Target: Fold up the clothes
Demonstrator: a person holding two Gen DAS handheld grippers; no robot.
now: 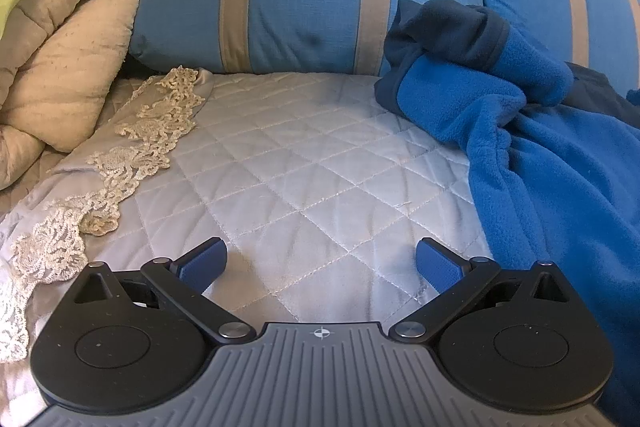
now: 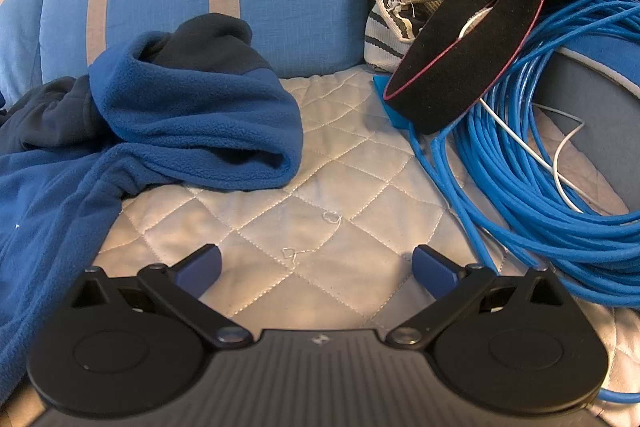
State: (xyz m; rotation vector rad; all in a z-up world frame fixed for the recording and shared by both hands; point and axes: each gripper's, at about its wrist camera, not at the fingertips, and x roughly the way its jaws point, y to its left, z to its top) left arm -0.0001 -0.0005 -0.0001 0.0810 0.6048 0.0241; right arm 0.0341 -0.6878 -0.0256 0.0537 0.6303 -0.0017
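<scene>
While both claws are held spread and empty above the quilted bed (image 1: pixel 304 163), the blue fleece (image 1: pixel 540 155) is seen between them: rightward of the left claw (image 1: pixel 322 263), leftward of the right claw (image 2: pixel 316 267).

Left gripper (image 1: pixel 321 263): grey ribbed body, small crosshair mark at its top centre. Two black round discs flanking that mark, each with a raised circle. Black linkage arms out from silver pivot screws beside the mark. Blue textured finger pads (image 1: pixel 204 261). Right gripper (image 2: pixel 316 265): same build, darker ribbed body, faint centre mark, black discs, duller pivot screws, blue pads (image 2: pixel 200 269).
</scene>
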